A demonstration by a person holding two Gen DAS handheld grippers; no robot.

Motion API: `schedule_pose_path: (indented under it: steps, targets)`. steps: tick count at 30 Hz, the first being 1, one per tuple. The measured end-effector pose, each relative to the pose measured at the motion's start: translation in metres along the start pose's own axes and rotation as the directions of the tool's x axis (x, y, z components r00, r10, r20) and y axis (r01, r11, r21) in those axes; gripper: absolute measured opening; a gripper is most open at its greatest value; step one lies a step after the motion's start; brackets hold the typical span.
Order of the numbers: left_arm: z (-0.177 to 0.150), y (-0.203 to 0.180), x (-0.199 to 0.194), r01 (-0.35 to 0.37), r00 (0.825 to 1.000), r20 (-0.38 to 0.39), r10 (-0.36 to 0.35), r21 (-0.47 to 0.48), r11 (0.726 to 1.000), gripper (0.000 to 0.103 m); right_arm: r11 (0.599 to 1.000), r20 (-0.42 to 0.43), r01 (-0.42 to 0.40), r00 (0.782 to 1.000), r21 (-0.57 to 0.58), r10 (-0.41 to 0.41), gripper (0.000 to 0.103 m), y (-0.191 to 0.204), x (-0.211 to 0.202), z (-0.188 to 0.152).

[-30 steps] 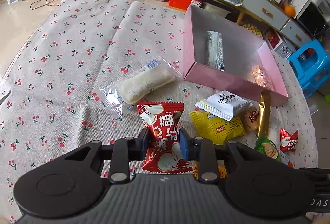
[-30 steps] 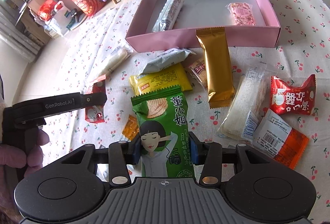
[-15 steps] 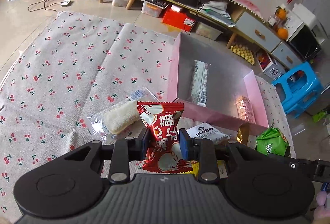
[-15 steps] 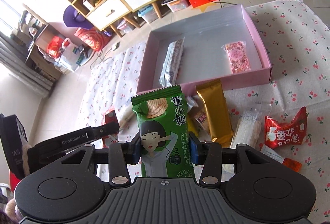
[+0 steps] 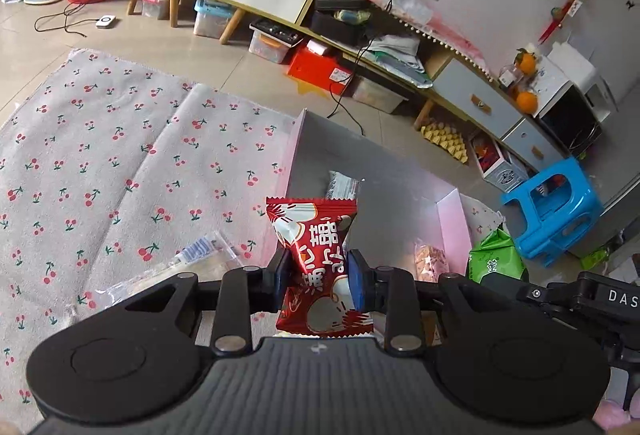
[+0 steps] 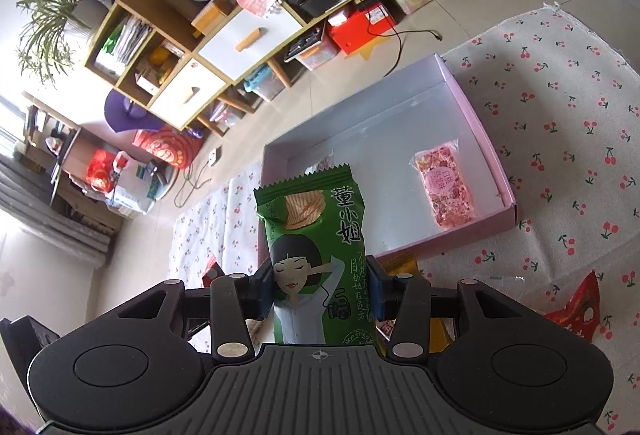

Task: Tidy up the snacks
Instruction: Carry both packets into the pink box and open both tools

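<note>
While I hold one snack in each claw, my job now looks like carrying both over the pink box (image 6: 486,139) and letting them go inside. My left claw (image 5: 320,273) is squeezed tight on the red candy pack (image 5: 316,255), pinching it around its middle. That pack stands up tall between the pads, with its long side running up and away from me and its zigzag top edge pointing at the box. My right claw (image 6: 320,289) is pinched on the green chip bag (image 6: 314,255), gripping the lower half. It stands up too, long side pointing away from me, zigzag top toward the box.

To do this well, I think I should keep both grips firm until each snack is past the near wall, then go low and open slowly so nothing bounces out. I would lay them down flat, long sides lined up with the box. Two snacks are already in there, a pink bar (image 6: 444,191) by the right wall and a white wrapped bar (image 5: 342,185) farther back. I would aim for the bare grey floor between them. Both claws are close together, so I should take care they do not bump
</note>
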State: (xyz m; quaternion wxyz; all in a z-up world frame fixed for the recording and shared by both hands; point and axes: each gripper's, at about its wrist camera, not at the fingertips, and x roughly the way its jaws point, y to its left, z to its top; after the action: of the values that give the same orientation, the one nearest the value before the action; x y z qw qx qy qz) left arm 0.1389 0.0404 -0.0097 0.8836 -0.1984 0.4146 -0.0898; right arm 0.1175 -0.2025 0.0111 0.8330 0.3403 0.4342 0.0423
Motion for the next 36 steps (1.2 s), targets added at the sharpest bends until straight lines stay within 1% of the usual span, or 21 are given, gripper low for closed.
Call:
schedule_pose_path:
  steps: [3,5,7,10,11,14,16,18,21,22,23,24,26,27,29,31,32,36]
  targets:
    - [0.003,-0.006,0.013,0.025,0.999,0.031,-0.025,0.018,1.000,0.028,0.999,0.043,-0.013,0.999,0.035,0.012,0.043,-0.008,0.009,0.007]
    - [0.004,-0.006,0.021,0.034,0.998,0.047,-0.034,0.006,0.999,0.028,0.998,0.070,-0.022,0.997,0.066,0.017,0.043,-0.014,0.016,0.011]
    - [0.006,-0.008,0.026,0.023,0.997,0.074,-0.025,0.016,1.000,0.028,0.995,0.097,-0.018,0.995,0.095,0.009,0.043,-0.020,0.022,0.014]
    - [0.012,-0.016,0.035,-0.049,0.993,0.110,0.037,0.110,0.993,0.028,0.992,0.116,-0.001,0.993,0.129,-0.014,0.043,-0.030,0.033,0.019]
    - [0.014,-0.018,0.037,-0.060,0.992,0.115,0.045,0.134,0.989,0.028,0.990,0.114,0.005,0.993,0.141,-0.022,0.043,-0.033,0.037,0.022]
    - [0.020,-0.025,0.046,-0.050,0.994,0.103,0.029,0.203,0.978,0.028,0.990,0.112,0.021,0.993,0.140,-0.037,0.043,-0.037,0.048,0.028]
    - [0.019,-0.032,0.052,-0.070,0.994,0.096,0.046,0.263,0.962,0.028,0.992,0.117,0.047,0.991,0.114,-0.060,0.043,-0.038,0.054,0.030]
    - [0.016,-0.040,0.061,-0.132,0.990,0.096,0.105,0.338,0.932,0.028,0.993,0.120,0.075,0.989,0.093,-0.086,0.043,-0.040,0.058,0.030]
    - [0.011,-0.046,0.069,-0.239,0.971,0.108,0.213,0.412,0.879,0.028,0.991,0.116,0.096,0.988,0.090,-0.106,0.044,-0.045,0.064,0.029]
    - [0.009,-0.048,0.072,-0.259,0.966,0.107,0.236,0.430,0.865,0.028,0.992,0.118,0.091,0.988,0.092,-0.102,0.044,-0.047,0.065,0.029]
    - [0.007,-0.048,0.074,-0.274,0.961,0.105,0.254,0.452,0.849,0.028,0.992,0.118,0.089,0.988,0.092,-0.100,0.044,-0.047,0.066,0.029]
    - [0.006,-0.050,0.075,-0.281,0.959,0.102,0.264,0.467,0.839,0.028,0.992,0.119,0.091,0.988,0.085,-0.101,0.044,-0.047,0.067,0.029]
    - [0.002,-0.051,0.077,-0.284,0.957,0.098,0.272,0.484,0.828,0.028,0.993,0.123,0.105,0.986,0.062,-0.112,0.044,-0.043,0.068,0.028]
    - [0.001,-0.052,0.078,-0.281,0.958,0.093,0.271,0.492,0.824,0.025,0.992,0.125,0.113,0.985,0.051,-0.118,0.044,-0.042,0.069,0.028]
    - [-0.001,-0.053,0.080,-0.288,0.956,0.096,0.278,0.500,0.817,0.025,0.992,0.128,0.121,0.984,0.029,-0.124,0.044,-0.038,0.071,0.027]
    - [0.001,-0.054,0.082,-0.291,0.955,0.100,0.279,0.499,0.816,0.025,0.992,0.130,0.124,0.984,0.012,-0.124,0.044,-0.035,0.073,0.026]
    - [0.003,-0.054,0.082,-0.291,0.955,0.101,0.278,0.494,0.819,0.025,0.992,0.132,0.124,0.984,0.005,-0.124,0.044,-0.035,0.073,0.026]
    - [0.010,-0.051,0.081,-0.281,0.959,0.102,0.263,0.453,0.846,0.026,0.993,0.147,0.121,0.982,-0.004,-0.119,0.046,-0.035,0.071,0.027]
